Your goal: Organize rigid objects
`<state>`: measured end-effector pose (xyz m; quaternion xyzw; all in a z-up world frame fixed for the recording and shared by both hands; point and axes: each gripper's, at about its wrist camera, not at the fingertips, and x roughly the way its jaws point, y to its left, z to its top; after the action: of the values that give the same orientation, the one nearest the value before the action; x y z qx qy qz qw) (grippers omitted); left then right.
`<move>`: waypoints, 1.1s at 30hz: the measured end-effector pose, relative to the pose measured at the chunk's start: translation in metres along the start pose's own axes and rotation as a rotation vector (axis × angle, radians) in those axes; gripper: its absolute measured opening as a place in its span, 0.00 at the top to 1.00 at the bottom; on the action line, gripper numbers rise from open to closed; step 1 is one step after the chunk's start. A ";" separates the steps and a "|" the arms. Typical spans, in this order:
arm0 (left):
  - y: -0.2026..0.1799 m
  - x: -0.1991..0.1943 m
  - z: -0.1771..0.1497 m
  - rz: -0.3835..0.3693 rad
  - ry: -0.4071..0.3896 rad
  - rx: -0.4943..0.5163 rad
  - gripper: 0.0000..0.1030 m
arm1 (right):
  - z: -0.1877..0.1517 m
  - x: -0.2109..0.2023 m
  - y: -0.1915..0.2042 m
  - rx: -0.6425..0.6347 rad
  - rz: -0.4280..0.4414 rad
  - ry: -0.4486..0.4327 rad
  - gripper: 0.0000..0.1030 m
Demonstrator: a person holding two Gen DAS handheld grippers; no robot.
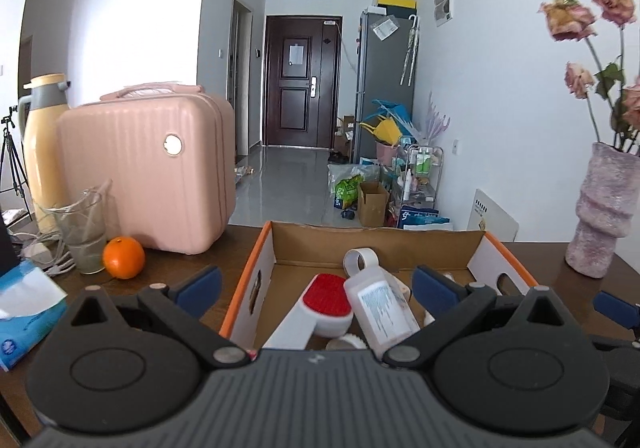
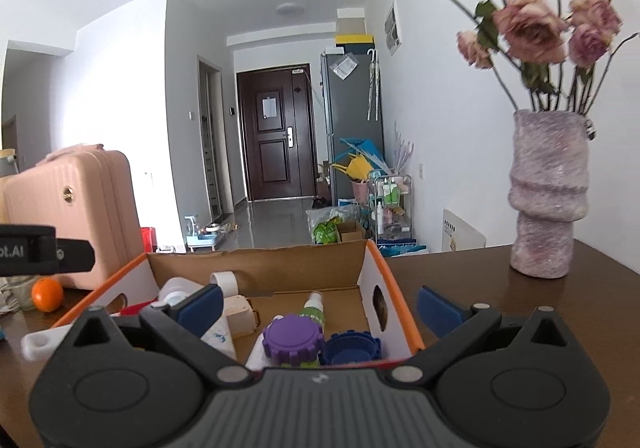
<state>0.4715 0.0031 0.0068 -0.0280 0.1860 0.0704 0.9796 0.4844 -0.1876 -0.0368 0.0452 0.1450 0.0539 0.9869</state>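
Observation:
An open cardboard box (image 1: 376, 244) with orange-edged white sides stands on the dark wooden table. In the left wrist view it holds a white brush with a red pad (image 1: 326, 300), a white labelled bottle (image 1: 380, 312) and a roll of white tape (image 1: 360, 260). In the right wrist view the box (image 2: 376, 280) also holds a purple lid (image 2: 294, 340), a blue lid (image 2: 352, 348) and a green spray bottle (image 2: 314, 308). My left gripper (image 1: 316, 288) is open and empty above the box's near edge. My right gripper (image 2: 320, 308) is open and empty over the box's right part.
A pink case (image 1: 148, 175), a glass (image 1: 82, 232), an orange (image 1: 123, 258), a yellow thermos (image 1: 42, 151) and a blue tissue pack (image 1: 24, 312) sit left of the box. A pink vase of dried roses (image 2: 548, 199) stands on the right.

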 end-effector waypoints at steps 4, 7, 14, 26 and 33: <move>0.006 -0.030 -0.003 -0.009 -0.012 -0.003 0.00 | -0.001 -0.028 0.002 0.002 -0.002 -0.009 0.00; 0.011 -0.047 -0.006 -0.010 -0.019 -0.002 0.00 | -0.001 -0.046 0.003 0.004 0.001 -0.010 0.00; 0.022 -0.100 -0.016 -0.007 -0.036 0.012 0.00 | -0.004 -0.103 0.008 0.002 0.007 -0.039 0.00; 0.048 -0.220 -0.041 -0.040 -0.133 0.050 0.00 | -0.012 -0.231 0.017 -0.041 -0.008 -0.093 0.00; 0.069 -0.271 -0.060 -0.033 -0.142 0.043 0.00 | -0.025 -0.303 0.021 -0.056 -0.006 -0.123 0.00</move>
<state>0.1901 0.0319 0.0485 -0.0049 0.1169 0.0522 0.9918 0.1862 -0.2011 0.0268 0.0204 0.0826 0.0521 0.9950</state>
